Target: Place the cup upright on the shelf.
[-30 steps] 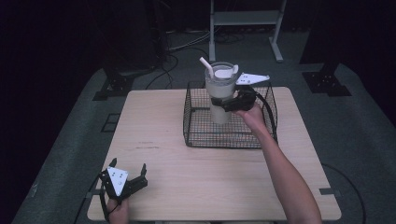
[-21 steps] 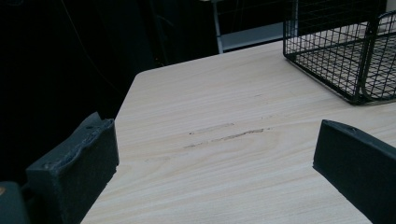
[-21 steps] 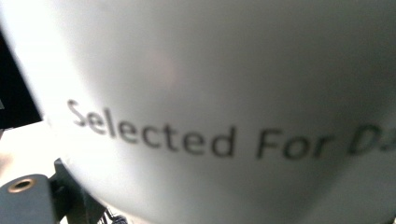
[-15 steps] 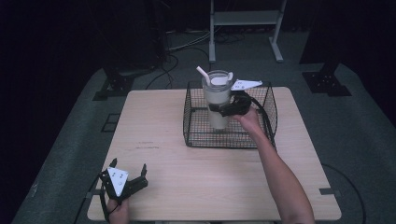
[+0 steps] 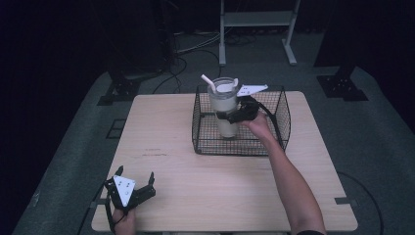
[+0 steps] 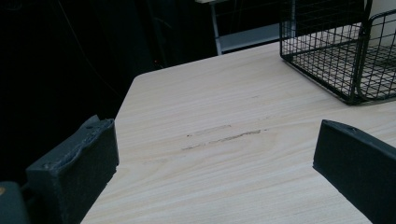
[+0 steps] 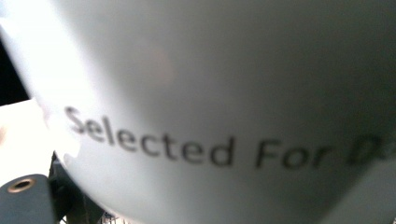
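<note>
A tall white tumbler [image 5: 225, 105] with a clear lid and a white straw is upright inside the black wire basket [image 5: 244, 146] at the table's far middle. My right gripper [image 5: 236, 116] is shut on the tumbler's side from the right, reaching over the basket's rim. In the right gripper view the tumbler's white wall [image 7: 210, 93] with the printed words "Selected For" sits right against the camera. I cannot tell whether its base touches the basket floor. My left gripper [image 5: 135, 173] rests at the table's front left corner, open, with bare wood between its jaws [image 6: 215, 158].
The light wooden table [image 5: 205, 186] has a faint scuff [image 6: 224, 136] ahead of the left gripper. A corner of the wire basket [image 6: 355, 51] shows at the upper right of the left gripper view. Beyond the table stand a metal frame [image 5: 257, 29] and cables on the dark floor.
The right gripper has carried the tumbler slightly left and lower into the basket. The left gripper has not moved.
</note>
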`<state>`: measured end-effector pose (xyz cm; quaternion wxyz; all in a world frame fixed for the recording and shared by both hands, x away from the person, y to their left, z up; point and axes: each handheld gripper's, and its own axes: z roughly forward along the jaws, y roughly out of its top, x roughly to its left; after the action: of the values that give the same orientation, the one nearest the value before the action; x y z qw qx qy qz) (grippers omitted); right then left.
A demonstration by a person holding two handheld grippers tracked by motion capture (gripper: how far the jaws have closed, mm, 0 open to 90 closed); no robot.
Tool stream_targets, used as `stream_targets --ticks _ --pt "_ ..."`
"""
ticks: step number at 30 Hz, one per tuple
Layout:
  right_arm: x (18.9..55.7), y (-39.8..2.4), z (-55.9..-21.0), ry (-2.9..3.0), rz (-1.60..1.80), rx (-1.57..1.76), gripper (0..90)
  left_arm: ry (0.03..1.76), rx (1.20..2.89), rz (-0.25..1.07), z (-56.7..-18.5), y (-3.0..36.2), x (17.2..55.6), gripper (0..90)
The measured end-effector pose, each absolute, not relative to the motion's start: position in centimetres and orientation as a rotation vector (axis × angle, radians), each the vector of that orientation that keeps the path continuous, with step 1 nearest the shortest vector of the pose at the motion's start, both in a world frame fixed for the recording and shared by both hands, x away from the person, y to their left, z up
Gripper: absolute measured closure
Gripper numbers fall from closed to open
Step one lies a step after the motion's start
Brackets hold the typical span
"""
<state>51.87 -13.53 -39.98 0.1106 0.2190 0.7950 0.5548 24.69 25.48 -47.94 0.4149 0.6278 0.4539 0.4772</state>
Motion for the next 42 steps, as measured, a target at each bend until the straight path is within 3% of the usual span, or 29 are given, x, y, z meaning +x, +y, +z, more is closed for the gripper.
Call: stream_targets --ticks 12,42 --pt "52.6 -12.7 -41.3 2.466 1.457 0.586 7.2 1.133 1.582 1.198 -47.9 25.5 24.7 0.0" --pt "52.5 -15.3 -42.1 2.435 1.532 0.601 7.1 1.123 1.591 1.214 -47.9 25.4 24.5 0.0"
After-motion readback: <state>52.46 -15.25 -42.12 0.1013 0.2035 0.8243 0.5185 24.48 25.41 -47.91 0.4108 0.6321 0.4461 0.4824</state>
